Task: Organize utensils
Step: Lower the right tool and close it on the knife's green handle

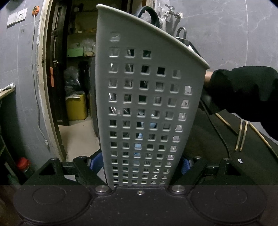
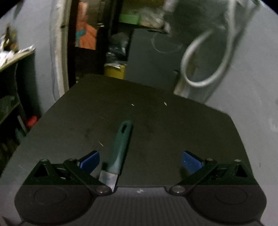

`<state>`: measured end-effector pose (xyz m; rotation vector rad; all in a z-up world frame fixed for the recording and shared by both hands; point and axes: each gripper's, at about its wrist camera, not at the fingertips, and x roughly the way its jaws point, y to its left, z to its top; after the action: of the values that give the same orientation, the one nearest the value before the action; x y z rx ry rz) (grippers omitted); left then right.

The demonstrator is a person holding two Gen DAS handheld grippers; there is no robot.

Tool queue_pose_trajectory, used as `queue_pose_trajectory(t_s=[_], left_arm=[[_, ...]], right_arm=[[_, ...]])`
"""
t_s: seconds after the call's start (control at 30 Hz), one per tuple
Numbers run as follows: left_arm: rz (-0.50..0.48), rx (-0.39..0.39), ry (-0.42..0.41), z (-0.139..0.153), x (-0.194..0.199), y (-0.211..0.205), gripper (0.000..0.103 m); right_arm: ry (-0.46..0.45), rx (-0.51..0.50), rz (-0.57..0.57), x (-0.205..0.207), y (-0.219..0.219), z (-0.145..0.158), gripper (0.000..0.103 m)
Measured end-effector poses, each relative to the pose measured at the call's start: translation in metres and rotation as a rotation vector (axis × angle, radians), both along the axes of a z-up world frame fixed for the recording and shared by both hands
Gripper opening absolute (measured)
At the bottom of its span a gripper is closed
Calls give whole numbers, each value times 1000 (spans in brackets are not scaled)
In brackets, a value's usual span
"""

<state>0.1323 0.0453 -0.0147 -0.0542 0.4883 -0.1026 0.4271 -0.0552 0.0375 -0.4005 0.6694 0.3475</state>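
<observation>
A tall grey perforated utensil holder (image 1: pixel 144 97) stands upright in the left wrist view, and my left gripper (image 1: pixel 139 165) is shut on its lower sides with the blue pads (image 1: pixel 94 163) pressed against it. Dark utensil handles (image 1: pixel 150 14) stick out of its top. Behind it at the right is a person's black sleeve (image 1: pixel 243 90). Several thin chopsticks (image 1: pixel 241 135) lie on the dark table (image 1: pixel 208 139). In the right wrist view a green-handled knife (image 2: pixel 121 144) lies flat on the table (image 2: pixel 156 121), its blade towards the camera. My right gripper (image 2: pixel 140 161) is open over it, with the knife nearer its left finger.
An open doorway at the left shows shelves and a yellow canister (image 1: pixel 76 107). A tap (image 1: pixel 171 13) is fixed to the grey wall behind the holder. A pale hose loop (image 2: pixel 205 69) hangs past the table's far right corner. A red-capped jar (image 1: pixel 23 163) sits low left.
</observation>
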Motion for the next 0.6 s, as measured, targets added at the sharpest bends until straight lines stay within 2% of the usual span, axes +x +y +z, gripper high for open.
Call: queue_pose_trajectory(t_s=[0.07,0.23,0.3,0.37,0.4,0.47,0.53,0.57,0.6], left_arm=[[0,5,1,0,0,-1,85],[7,26,7,1,1,-7,85],[12,31,11,1,2,-10,84],[16,33,15,1,3,-12,84],[16,34,16,2,3,-12,84],[16,38,16,2,3,-14,85],[16,42,17,2,3,-14,85],[17,43,16,3,3,-15,85],[18,43,16,3,2,-15,85]], right_arm=[[-4,-6,31,-3,5,-6,102],[14,58,34,0,9,-14,81],[14,78,33,1,8,-17,75],[13,96,33,6,3,-17,74],[16,105,28,8,2,-17,68],[35,136,14,9,-3,-17,51],[58,156,-11,12,-7,-15,27],[71,162,-39,10,-11,-14,22],[82,168,-70,9,-16,-13,21]])
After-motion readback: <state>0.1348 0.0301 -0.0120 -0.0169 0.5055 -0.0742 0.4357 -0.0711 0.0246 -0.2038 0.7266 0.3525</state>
